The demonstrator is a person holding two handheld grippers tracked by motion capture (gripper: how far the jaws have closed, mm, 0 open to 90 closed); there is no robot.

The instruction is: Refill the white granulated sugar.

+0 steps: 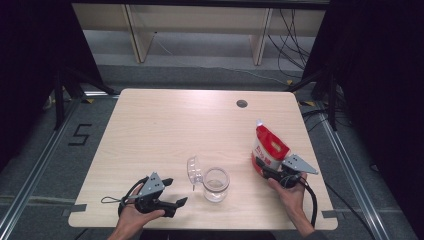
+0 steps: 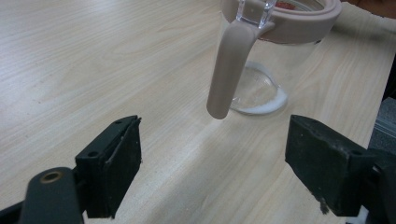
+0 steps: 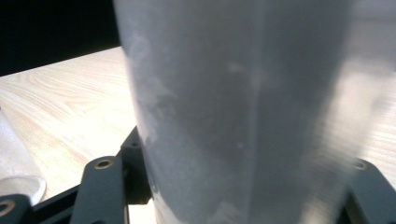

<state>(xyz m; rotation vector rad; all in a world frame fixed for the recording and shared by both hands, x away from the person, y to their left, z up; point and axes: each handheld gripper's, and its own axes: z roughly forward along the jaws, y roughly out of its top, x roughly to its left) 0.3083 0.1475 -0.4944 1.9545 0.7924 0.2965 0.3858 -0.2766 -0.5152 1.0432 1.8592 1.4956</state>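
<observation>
Bag gripped at right, jar waiting at centre.

My right gripper (image 1: 265, 170) is clamped on the red-and-white bag (image 1: 268, 146), held upright near the table's (image 1: 165, 125) right edge. My left gripper (image 1: 175, 192) rests at near left, jaws spread apart and empty. Between them stands the clear jar (image 1: 216, 184), its hinged lid (image 1: 194, 170) flipped open to the left.

Your high view looks forward and down over the whole table (image 1: 150, 130). Your left gripper view sits low, facing the clear jar (image 2: 261, 70) close ahead, which stands lower centre in the high view. Your right gripper view is pressed against the bag (image 3: 243, 112).
</observation>
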